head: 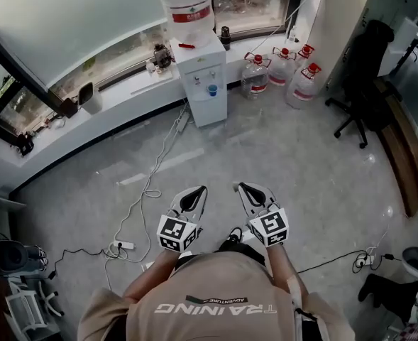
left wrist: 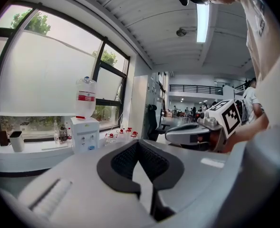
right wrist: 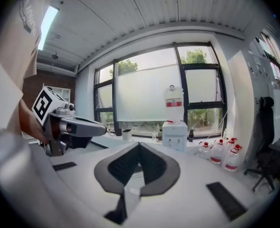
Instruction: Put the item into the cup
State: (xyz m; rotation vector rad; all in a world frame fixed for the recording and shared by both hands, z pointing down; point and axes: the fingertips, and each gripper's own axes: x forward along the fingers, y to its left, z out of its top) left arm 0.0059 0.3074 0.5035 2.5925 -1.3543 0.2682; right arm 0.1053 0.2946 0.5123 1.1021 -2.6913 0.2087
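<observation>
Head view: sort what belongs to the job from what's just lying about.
Job: left tool, right tool, both shut, both empty.
Lying about: dispenser, jugs, chair, power strip, cable.

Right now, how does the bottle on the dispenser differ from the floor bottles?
The bottle on the dispenser sits high up, neck down; the floor bottles stand upright with red caps on top. It is alone; they are three. All are clear with red labels.
</observation>
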